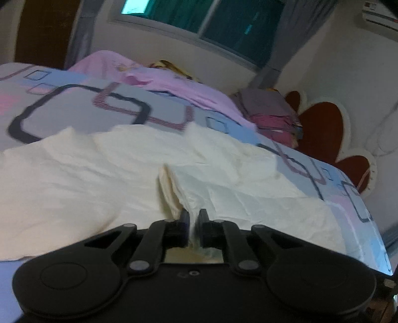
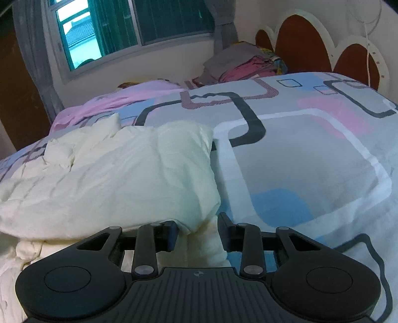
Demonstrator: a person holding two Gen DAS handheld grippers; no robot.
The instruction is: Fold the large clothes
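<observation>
A large cream garment [image 1: 104, 174] lies crumpled on the patterned bedspread [image 1: 74, 106]. My left gripper [image 1: 193, 217] is shut on a raised fold of the garment, which stands up as a ridge between the fingers. In the right wrist view the same garment [image 2: 119, 179] lies bunched at the left. My right gripper [image 2: 197, 224] has its jaws apart, with a cream corner of the garment lying between the fingers, loose and not pinched.
A pink cloth [image 1: 154, 79] lies at the far side of the bed under the window [image 1: 204, 22]. A stack of folded clothes [image 1: 271, 114] sits by the red and white headboard [image 1: 323, 129]. The bed's right edge [image 1: 368, 218] drops off nearby.
</observation>
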